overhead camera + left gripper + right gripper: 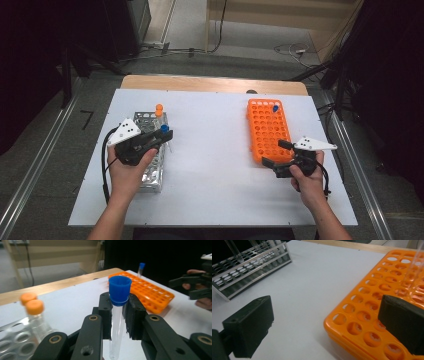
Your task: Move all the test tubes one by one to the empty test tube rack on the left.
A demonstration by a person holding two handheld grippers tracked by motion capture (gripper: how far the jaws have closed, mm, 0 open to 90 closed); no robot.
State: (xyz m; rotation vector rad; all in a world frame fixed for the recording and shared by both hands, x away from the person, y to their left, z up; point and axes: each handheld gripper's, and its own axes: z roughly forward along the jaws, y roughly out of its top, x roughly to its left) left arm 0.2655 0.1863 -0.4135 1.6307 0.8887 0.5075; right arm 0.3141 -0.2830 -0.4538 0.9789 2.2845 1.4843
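Item: blue-capped tube [118, 312], clamped upright just below its cap in the left gripper [159, 137], above the metal rack [150, 172]. Step: transfer to orange rack [268, 131]. Right gripper [278, 153]: jaws wide, empty, beside that rack; next move likely requires carrying across and aligning over a free hole.

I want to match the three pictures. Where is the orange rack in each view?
High view: the orange rack lies right of centre on the white table, just ahead of the right claw.
Left gripper view: upper right, behind the blue-capped tube held in the left claw.
Right gripper view: right half, partly behind the right jaw.
Shared landmark: the metal rack.
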